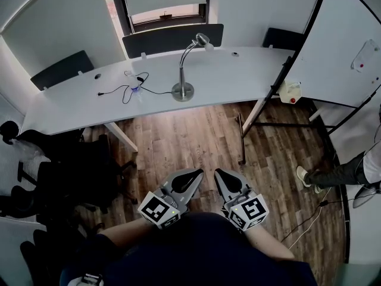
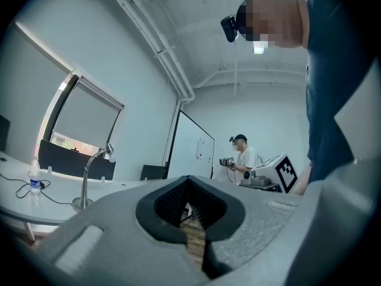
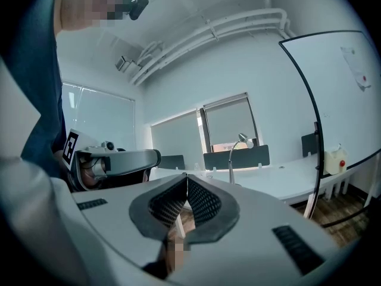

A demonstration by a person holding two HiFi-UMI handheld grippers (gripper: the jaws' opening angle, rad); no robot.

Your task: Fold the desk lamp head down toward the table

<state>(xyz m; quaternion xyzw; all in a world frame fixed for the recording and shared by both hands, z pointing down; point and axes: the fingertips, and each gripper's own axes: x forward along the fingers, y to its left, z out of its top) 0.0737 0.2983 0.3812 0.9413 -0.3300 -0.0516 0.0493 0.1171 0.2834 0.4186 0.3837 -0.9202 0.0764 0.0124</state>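
A silver desk lamp (image 1: 186,70) stands on the long white curved table (image 1: 238,79), its gooseneck upright and its head (image 1: 203,39) raised toward the right. The lamp also shows small in the left gripper view (image 2: 90,177) and the right gripper view (image 3: 235,154). Both grippers are held close to my body, far from the table, over the wooden floor. My left gripper (image 1: 196,173) is shut with nothing in it. My right gripper (image 1: 219,173) is shut and empty too.
A black cable and a small bottle (image 1: 138,92) lie on the table left of the lamp. Black chairs (image 1: 59,171) crowd the left side. A whiteboard (image 1: 357,46) stands at the right, with another person (image 1: 339,171) beside it. A white jug (image 1: 290,92) sits under the table's right end.
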